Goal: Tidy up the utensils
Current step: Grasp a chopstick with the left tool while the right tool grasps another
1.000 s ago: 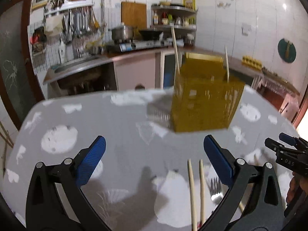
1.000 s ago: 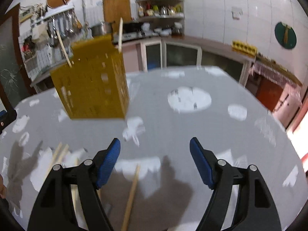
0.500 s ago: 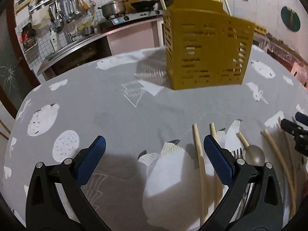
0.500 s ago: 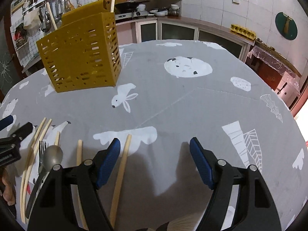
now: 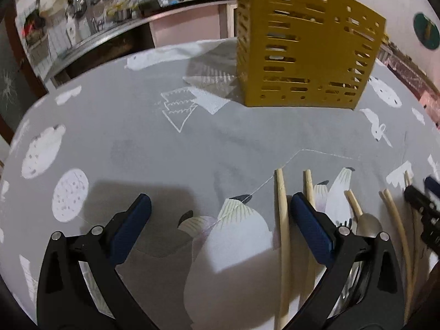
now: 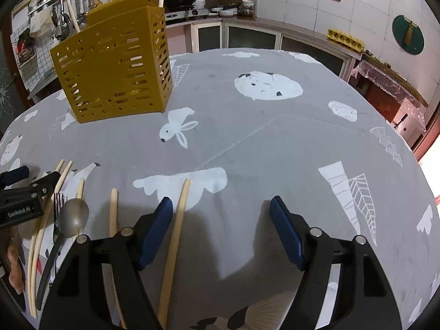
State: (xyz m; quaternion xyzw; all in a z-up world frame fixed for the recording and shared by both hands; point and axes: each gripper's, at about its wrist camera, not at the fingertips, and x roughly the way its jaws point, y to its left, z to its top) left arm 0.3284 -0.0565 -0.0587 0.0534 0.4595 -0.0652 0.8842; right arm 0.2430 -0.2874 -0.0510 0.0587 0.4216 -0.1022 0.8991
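Right hand-held gripper (image 6: pixel 221 209): jaws spread, just been closing, nothing pinched. Chopstick (image 6: pixel 176 233) lies just inside left finger, long axis roughly along pointing line, flat on bench (image 6: pixel 275 143).

Left hand-held gripper (image 5: pixel 218 206): jaws spread, empty; another chopstick (image 5: pixel 283 233) just inside its right finger.

Spoon (image 6: pixel 73 217), fork (image 6: pixel 57 200) between the two grippers. Caddy (image 6: pixel 115 68) beyond, upright, two sticks in it.

Judgement: right gripper nearer, pinch likely next.

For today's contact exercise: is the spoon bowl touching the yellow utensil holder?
Apart. The right wrist view shows the spoon lying near the front edge, with bare tablecloth between it and the yellow utensil holder.
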